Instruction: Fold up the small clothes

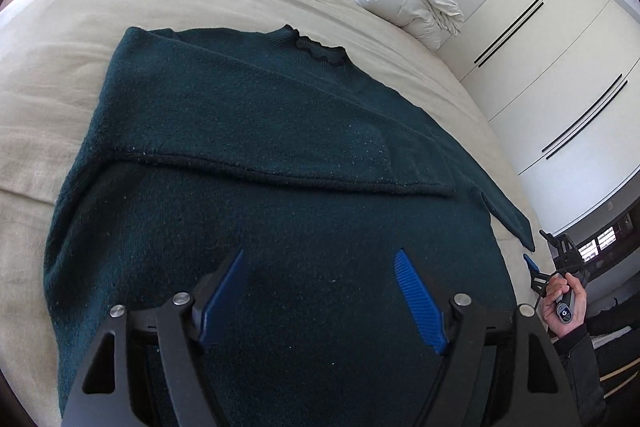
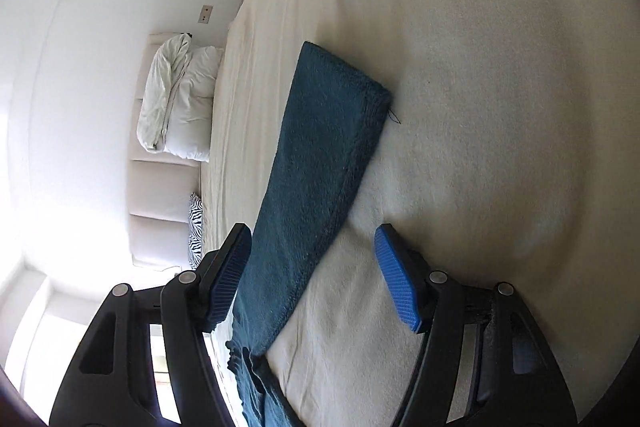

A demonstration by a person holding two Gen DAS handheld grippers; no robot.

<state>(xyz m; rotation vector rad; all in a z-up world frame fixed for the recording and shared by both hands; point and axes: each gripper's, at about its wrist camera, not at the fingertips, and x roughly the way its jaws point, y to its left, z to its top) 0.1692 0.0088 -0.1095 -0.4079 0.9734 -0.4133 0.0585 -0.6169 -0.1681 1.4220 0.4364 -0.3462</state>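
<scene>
Sweater (image 1: pixel 260 155) | one sleeve folded across | other sleeve (image 2: pixel 320 163) runs lengthwise from lower centre up between right gripper (image 2: pixel 316 287) fingers, spread, empty | left gripper (image 1: pixel 320 299) spread, empty

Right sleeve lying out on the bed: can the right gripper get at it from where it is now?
Probably yes. The right gripper is open, and the sleeve runs flat on the bed up between its fingers, with nothing lying over it or in the way.
</scene>
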